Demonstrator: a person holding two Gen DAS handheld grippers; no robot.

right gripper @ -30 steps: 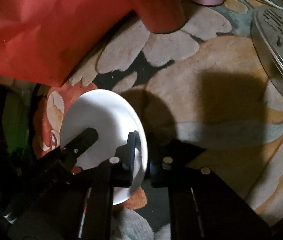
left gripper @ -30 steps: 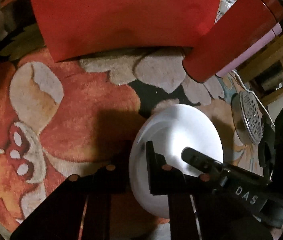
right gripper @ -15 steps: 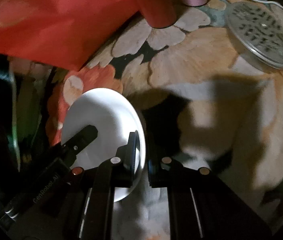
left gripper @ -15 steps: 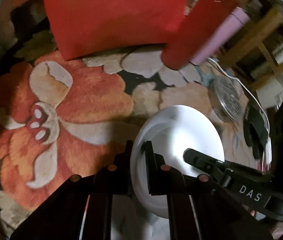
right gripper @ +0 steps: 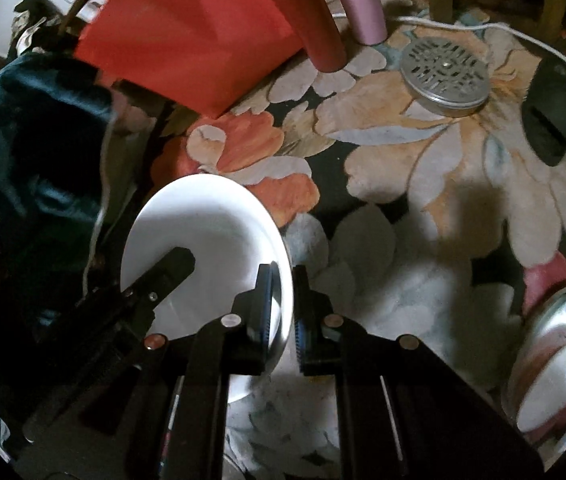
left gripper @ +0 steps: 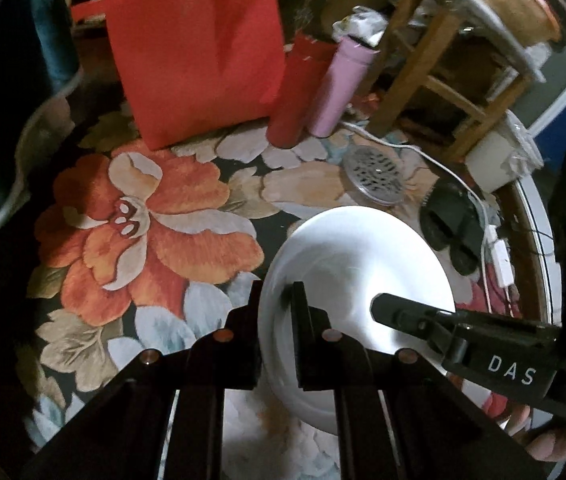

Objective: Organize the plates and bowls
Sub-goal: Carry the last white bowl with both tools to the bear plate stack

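Well up over the flowered rug [left gripper: 155,240] hangs the white plate [left gripper: 363,248], pinched from both sides: the left gripper [left gripper: 277,300] is clamped on one edge of its rim, the right gripper [right gripper: 283,280] on the opposite edge. Beyond the plate stand a red bag [left gripper: 195,52] and a perforated metal disc [left gripper: 375,174]; a glossy bowl [right gripper: 559,364] sits off to its right.

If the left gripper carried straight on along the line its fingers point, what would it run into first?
Probably the flowered tablecloth. The left gripper is shut on the rim of the white plate, angled down; ahead of the fingertips only bare cloth shows, though depth is unclear.
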